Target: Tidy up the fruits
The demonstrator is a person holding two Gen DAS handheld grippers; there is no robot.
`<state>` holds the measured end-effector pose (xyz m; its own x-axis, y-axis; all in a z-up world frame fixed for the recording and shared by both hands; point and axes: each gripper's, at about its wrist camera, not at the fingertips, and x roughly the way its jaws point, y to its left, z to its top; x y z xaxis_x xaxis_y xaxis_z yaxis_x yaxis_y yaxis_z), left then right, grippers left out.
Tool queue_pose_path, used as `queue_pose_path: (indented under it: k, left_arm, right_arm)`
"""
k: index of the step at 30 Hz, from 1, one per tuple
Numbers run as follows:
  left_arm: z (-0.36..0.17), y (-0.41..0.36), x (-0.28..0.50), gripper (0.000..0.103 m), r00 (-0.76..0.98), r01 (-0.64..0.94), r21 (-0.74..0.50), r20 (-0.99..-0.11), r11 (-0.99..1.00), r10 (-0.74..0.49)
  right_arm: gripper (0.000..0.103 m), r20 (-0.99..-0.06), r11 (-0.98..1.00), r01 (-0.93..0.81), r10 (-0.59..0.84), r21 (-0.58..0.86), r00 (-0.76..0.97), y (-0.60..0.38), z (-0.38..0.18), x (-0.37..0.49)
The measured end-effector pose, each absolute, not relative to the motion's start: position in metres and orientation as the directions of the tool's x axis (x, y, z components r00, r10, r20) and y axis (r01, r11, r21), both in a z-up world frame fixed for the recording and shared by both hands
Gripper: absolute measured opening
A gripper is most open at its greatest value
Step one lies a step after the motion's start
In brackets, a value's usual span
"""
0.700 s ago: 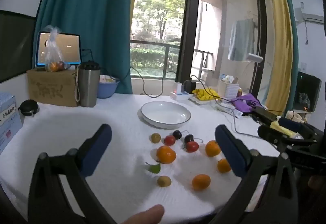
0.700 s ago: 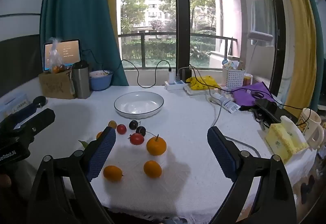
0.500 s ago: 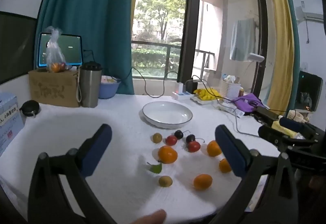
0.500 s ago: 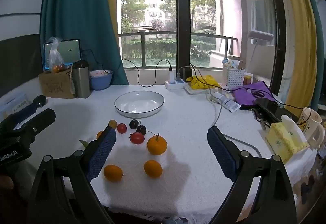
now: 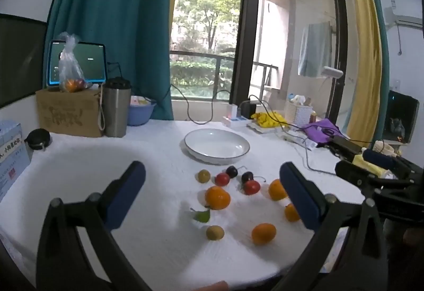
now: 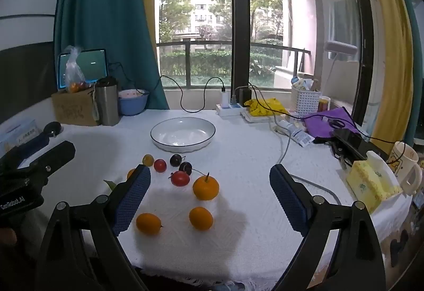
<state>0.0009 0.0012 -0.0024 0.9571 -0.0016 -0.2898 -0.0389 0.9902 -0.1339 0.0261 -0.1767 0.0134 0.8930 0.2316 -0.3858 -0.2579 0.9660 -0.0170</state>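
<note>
Nothing sorted yet, as far as I can judge. White plate [image 6: 182, 133] sits empty at the far centre of the table [image 6: 251, 158]. All the fruit is loose on the cloth just near of it: two dark cherries [image 6: 176, 159], two red cherry tomatoes [image 6: 180, 178], a stemmed mandarin [image 6: 206, 187], kumquats [image 6: 201, 218] nearest, and two olive-brown fruits [image 5: 215, 232] on the left by a stray leaf [image 5: 202, 216].

Left gripper [image 5: 212, 193] and right gripper [image 6: 209, 198] both hang above the near fruit, jaws wide, holding nothing. Every piece is left to move.
</note>
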Motion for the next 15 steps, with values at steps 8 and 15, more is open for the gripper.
queue_pose_path:
  k: [8, 15]
  left_arm:
    - [-0.0014, 0.0005, -0.0003, 0.102, 0.957, -0.031, -0.134, -0.290, 0.991, -0.009]
    - [-0.0025, -0.0012, -0.0014, 0.102, 0.956, -0.023, -0.137, -0.292, 0.990, -0.018]
  right_arm:
    - [0.094, -0.388, 0.966, -0.257, 0.231, -0.017, 0.892, -0.1762, 0.0129, 0.0270]
    - [0.094, -0.397, 0.966, -0.260, 0.233, -0.014, 0.888, -0.1756, 0.0124, 0.0280]
